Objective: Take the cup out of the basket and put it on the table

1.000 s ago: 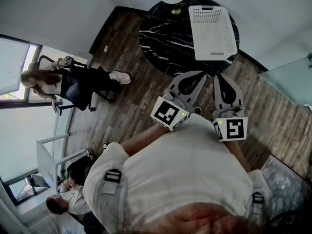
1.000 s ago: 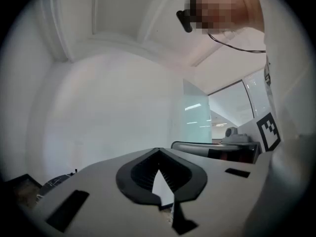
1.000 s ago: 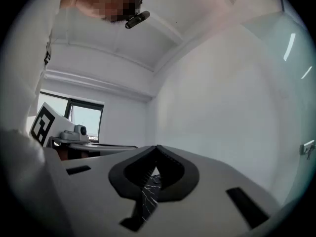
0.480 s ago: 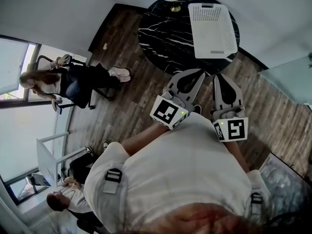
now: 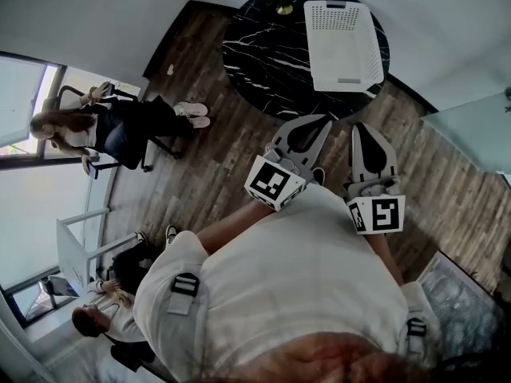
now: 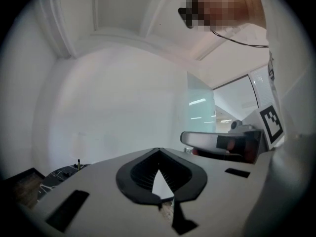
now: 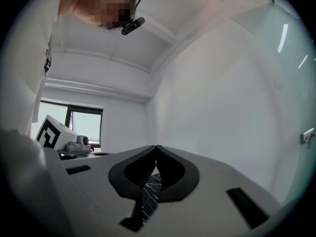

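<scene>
White perforated plastic basket (image 5: 343, 45) on round black marble table (image 5: 263, 46) drifts slightly up-frame. Left gripper (image 6: 157, 149) and right gripper (image 7: 156, 147) stay chest-close, claws together, empty. Reach not begun; cup unseen.

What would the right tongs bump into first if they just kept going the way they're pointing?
Most likely the black table, near the basket: its marbled top shows between the right tongs. Height is unclear, so they might pass above it.
</scene>
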### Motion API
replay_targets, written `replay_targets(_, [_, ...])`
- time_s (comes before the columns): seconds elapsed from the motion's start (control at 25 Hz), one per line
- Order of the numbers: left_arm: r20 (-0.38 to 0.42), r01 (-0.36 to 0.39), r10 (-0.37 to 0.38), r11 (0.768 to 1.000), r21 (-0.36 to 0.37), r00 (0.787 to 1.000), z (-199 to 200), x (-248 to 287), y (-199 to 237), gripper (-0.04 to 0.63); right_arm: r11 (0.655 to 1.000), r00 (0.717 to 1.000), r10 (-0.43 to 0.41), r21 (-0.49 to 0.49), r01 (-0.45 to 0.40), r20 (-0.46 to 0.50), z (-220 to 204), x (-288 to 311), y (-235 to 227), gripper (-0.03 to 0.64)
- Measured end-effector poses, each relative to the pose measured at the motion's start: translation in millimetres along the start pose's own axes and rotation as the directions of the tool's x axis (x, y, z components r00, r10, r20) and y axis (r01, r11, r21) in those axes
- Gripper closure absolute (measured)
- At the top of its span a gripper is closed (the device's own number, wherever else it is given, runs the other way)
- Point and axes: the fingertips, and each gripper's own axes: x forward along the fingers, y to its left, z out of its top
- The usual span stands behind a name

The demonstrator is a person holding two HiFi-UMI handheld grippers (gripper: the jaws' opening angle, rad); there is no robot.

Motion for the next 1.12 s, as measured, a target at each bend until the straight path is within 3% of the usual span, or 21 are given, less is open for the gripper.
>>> replay_targets(0.24, [-0.053,-0.007,0.006,1.0,-0.026,0.999,-31,6,-19,0.589,0.996,0.994,0.059,0.065,-0.053,-0.089,-38,-15,-14,0.609])
replay_targets(0.64, [-0.016,-0.024,0.024,0.999,0.028,1.0,-16,22,-10,0.589,0.99,0.99,0.118,0.087,-0.111,-0.081,-44,7,-16,0.609])
replay_targets(0.84, [-0.021,-0.041,0.041,0.999,0.011,0.999,-16,32,20,0.589,0.988,0.986,0.141,0.077,-0.134,-0.092,-46,41,-16,0.609])
replay_targets(1.12, [0.042,-0.074,0.075,0.997,-0.017,0.996,11,50,99,0.589,0.987,0.984,0.159,0.03,-0.157,-0.085,-38,119,-21,0.609])
